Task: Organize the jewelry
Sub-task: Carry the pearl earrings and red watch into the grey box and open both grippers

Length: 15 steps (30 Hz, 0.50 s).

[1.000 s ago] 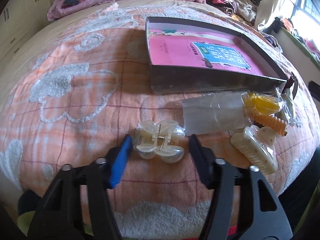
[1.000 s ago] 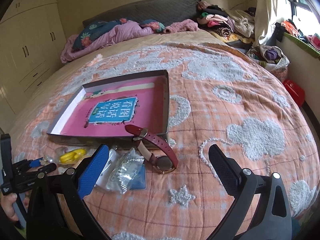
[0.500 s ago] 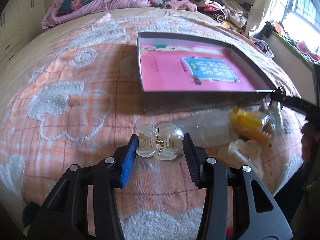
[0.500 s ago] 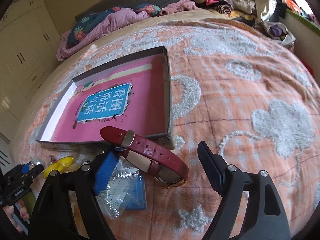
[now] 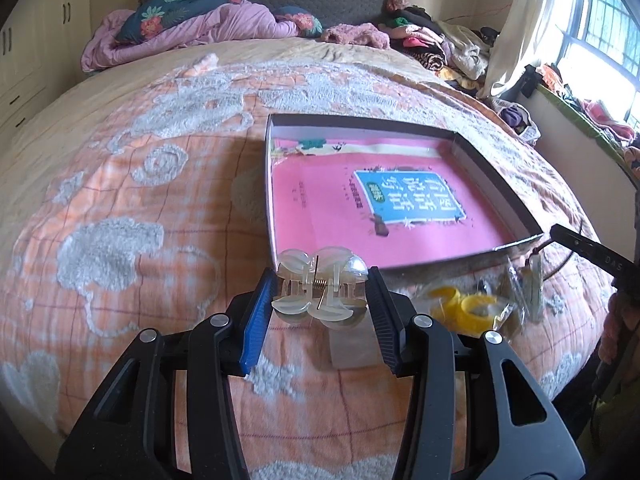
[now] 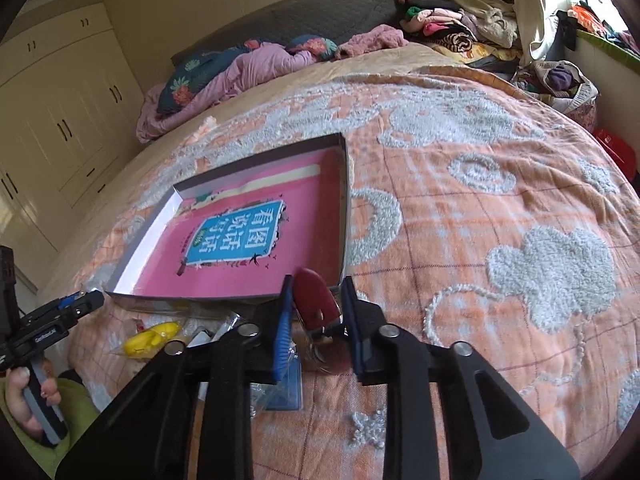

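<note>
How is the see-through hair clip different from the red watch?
The hair clip is clear plastic with rounded petal shapes and a metal spring; the watch has a dark red strap. The hair clip sits in the left gripper, the watch in the right gripper. The hair clip shows whole, while the watch is mostly hidden, its face unclear. Both are gripped just in front of the box.

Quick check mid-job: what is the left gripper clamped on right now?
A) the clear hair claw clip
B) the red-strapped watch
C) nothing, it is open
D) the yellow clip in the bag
A: in the left wrist view the left gripper has both fingers pressed against the sides of the clear hair claw clip, near the front edge of the box.
</note>
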Tool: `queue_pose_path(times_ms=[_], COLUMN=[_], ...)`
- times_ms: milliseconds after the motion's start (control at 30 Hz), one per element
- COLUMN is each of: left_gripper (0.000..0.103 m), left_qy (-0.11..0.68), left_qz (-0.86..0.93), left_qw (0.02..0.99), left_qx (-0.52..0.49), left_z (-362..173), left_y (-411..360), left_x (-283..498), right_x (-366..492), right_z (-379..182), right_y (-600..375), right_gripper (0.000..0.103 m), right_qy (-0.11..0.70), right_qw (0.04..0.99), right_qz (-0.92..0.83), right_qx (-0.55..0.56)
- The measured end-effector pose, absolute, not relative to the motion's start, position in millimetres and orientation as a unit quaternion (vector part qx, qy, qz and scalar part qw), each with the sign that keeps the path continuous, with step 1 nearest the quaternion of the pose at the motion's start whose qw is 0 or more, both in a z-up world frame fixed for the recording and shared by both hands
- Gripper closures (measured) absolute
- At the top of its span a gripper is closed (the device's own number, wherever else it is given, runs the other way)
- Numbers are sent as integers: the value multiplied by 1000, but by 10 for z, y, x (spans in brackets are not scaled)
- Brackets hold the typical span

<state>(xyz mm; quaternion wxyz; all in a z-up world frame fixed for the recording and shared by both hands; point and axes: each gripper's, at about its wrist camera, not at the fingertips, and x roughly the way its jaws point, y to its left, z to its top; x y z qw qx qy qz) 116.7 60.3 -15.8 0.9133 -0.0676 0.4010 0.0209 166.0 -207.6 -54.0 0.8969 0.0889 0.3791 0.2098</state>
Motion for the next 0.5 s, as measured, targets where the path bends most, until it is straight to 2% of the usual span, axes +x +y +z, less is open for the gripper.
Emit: queue_pose_path(times_ms=[500], left_gripper=[65], left_qy=[387], left_qz=[19], left_qw=[920], left_qx=[-64], left_z=[-25], left_y=[545], left_x=[1453], right_x=[1713], right_z=[19], right_y=[-2088], right_gripper=[86], right_qy=[310], right_qw=[919], right_qz=[226], right_qx=[93])
